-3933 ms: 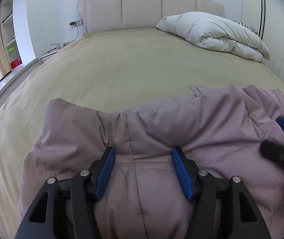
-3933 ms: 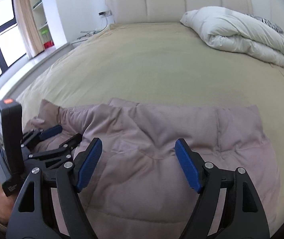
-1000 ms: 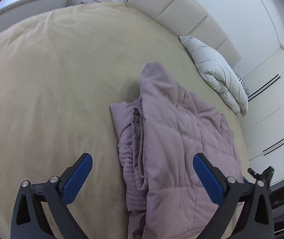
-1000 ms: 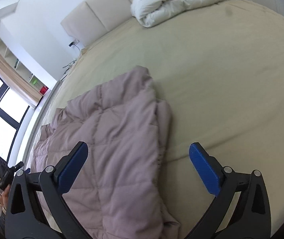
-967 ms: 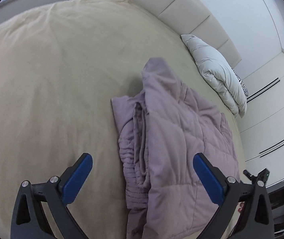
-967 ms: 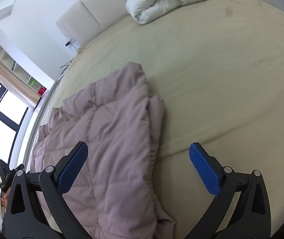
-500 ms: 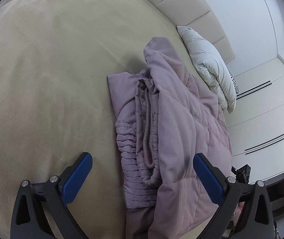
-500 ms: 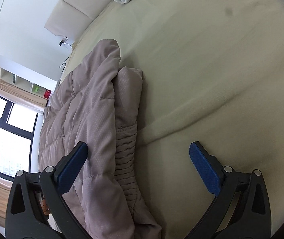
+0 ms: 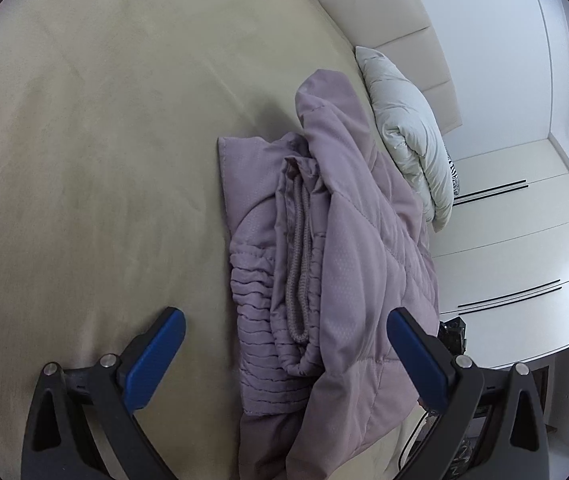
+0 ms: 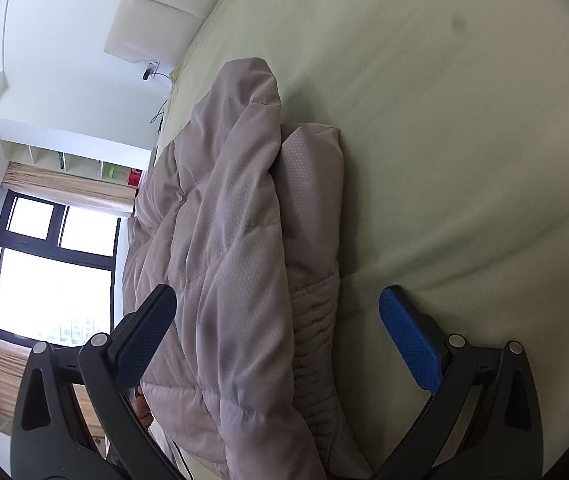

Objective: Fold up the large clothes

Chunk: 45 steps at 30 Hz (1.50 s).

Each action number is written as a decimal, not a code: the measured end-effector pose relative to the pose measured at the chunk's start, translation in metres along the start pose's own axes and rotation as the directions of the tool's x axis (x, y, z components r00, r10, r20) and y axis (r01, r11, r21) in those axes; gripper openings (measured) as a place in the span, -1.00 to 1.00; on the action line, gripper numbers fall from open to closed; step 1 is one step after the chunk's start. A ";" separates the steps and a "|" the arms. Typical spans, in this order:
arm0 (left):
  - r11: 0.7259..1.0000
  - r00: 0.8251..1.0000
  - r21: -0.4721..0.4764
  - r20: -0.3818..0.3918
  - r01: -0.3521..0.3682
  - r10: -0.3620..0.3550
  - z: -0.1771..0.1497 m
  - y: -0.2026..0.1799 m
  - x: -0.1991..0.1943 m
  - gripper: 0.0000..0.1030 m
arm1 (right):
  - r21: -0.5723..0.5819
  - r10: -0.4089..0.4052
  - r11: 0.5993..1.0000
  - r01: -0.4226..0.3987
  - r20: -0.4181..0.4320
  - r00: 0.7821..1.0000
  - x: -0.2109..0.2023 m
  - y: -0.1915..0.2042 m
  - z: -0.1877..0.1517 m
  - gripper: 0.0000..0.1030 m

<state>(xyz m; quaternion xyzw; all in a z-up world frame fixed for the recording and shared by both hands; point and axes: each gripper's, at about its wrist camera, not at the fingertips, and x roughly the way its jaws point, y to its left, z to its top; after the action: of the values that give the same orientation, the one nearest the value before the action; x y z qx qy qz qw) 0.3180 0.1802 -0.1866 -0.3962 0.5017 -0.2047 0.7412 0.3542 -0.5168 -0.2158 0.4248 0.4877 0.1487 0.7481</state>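
Your bed (image 9: 84,128) fills frame, beige cover. Mauve quilted jacket (image 9: 348,248) lies folded centre-right; white duvet (image 9: 412,136) bundled upper right by headboard.

A beige bed (image 9: 84,140) with padded headboard (image 9: 384,32), white wardrobe (image 9: 516,248), and bright window (image 10: 52,272).

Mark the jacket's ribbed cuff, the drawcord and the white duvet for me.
Ribbed cuff (image 9: 254,312), left wrist view, middle of the gathered ribbing.
Drawcord (image 9: 298,280), left wrist view, midway along the hanging loop.
Duvet (image 9: 408,120), left wrist view, its upper folded part by the headboard.
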 end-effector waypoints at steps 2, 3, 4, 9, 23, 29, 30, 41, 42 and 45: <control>1.000 1.000 0.010 -0.010 -0.001 0.001 0.003 -0.001 0.003 1.00 | -0.017 -0.006 1.000 0.006 -0.022 1.000 0.011 0.006 0.006 1.00; 1.000 1.000 0.019 -0.015 0.000 0.000 0.004 -0.002 0.004 1.00 | -0.036 -0.006 0.999 0.005 -0.033 0.999 0.016 0.010 0.008 1.00; 1.000 1.000 0.027 -0.018 0.005 -0.005 0.005 -0.003 0.005 1.00 | -0.055 -0.002 0.999 0.000 -0.044 0.999 0.021 0.014 0.008 1.00; 0.997 0.998 0.058 -0.038 0.048 -0.046 0.012 -0.008 0.011 1.00 | -0.161 0.022 0.986 -0.035 -0.084 0.996 0.041 0.033 0.005 1.00; 0.988 0.994 0.154 -0.102 -0.010 0.026 0.027 -0.034 0.058 0.32 | -0.233 -0.015 0.972 -0.008 -0.098 0.995 0.053 0.042 -0.013 0.93; 0.982 0.997 0.185 -0.065 -0.027 0.040 0.006 -0.052 0.029 -0.15 | -0.337 -0.158 0.931 0.142 -0.021 0.987 0.038 0.075 -0.032 0.10; 0.982 0.997 0.188 -0.058 -0.030 0.041 0.001 -0.055 0.022 -0.17 | -0.363 -0.187 0.915 0.177 0.008 0.982 0.033 0.086 -0.039 0.03; 0.988 1.000 0.155 -0.003 -0.002 0.002 -0.074 -0.027 -0.105 -0.21 | -0.475 -0.109 0.868 0.143 0.098 0.989 -0.034 0.162 -0.165 -0.26; 0.989 1.000 0.147 -0.008 -0.005 0.006 -0.081 -0.018 -0.114 -0.21 | -0.466 -0.088 0.877 0.116 0.082 0.993 -0.038 0.162 -0.181 -0.26; 0.996 0.999 0.094 -0.040 -0.005 0.009 -0.098 0.015 -0.123 -0.16 | -0.425 -0.057 0.903 0.068 0.039 0.998 -0.038 0.154 -0.221 -0.26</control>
<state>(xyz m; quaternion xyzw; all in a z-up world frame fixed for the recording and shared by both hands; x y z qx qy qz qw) 0.1775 0.2379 -0.1444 -0.3549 0.5078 -0.2335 0.7495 0.1764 -0.3405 -0.1090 0.2374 0.4472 0.2219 0.8333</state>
